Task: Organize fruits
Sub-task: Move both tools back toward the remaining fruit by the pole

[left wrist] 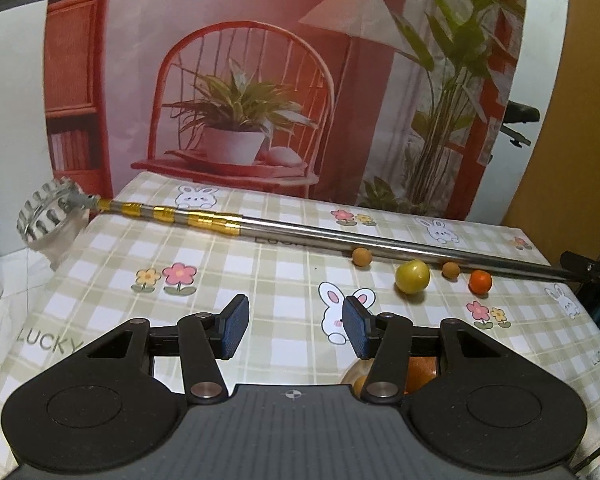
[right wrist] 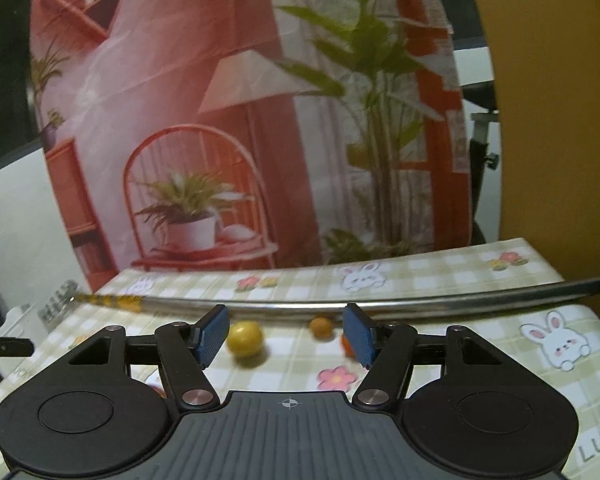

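With both our left hand-held gripper (left wrist: pixel 296 326) and right hand-held gripper (right wrist: pixel 287 334) part-open and empty, we should straddle the round yellow-green fruit (left wrist: pixel 412 276) near the long telescopic metal pole (left wrist: pixel 340 238) on the checked-cloth worktop (left wrist: pixel 260 264), closing gently.

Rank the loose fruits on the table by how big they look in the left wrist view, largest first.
1. Yellow-green fruit, clearly the largest.
2. Orange fruit.
3. The two brown fruits, one left and one right: they look about alike, so I won't rank them. All four lie at a similar distance, beside the pole.
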Action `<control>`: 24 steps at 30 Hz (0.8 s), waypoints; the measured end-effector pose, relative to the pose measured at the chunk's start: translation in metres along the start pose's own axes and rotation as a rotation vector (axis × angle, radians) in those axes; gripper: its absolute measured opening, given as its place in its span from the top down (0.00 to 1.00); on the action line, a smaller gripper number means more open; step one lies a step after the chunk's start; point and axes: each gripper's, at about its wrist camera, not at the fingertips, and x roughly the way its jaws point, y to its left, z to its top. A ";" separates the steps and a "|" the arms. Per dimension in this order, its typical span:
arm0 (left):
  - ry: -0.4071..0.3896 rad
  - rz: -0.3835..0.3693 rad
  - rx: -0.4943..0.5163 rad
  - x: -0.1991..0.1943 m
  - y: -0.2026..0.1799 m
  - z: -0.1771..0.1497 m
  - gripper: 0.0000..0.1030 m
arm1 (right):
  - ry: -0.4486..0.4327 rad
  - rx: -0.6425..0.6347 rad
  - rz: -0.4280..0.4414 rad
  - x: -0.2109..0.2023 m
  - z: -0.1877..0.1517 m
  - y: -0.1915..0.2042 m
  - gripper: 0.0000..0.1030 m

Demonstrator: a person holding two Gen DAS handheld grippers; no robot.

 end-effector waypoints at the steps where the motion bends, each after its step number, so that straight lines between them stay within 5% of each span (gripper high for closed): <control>1: 0.000 -0.004 0.009 0.003 -0.002 0.001 0.47 | -0.002 0.004 -0.006 0.001 0.001 -0.003 0.42; 24: 0.035 -0.129 0.177 0.096 -0.061 0.046 0.48 | 0.057 0.020 -0.005 0.082 -0.011 -0.028 0.42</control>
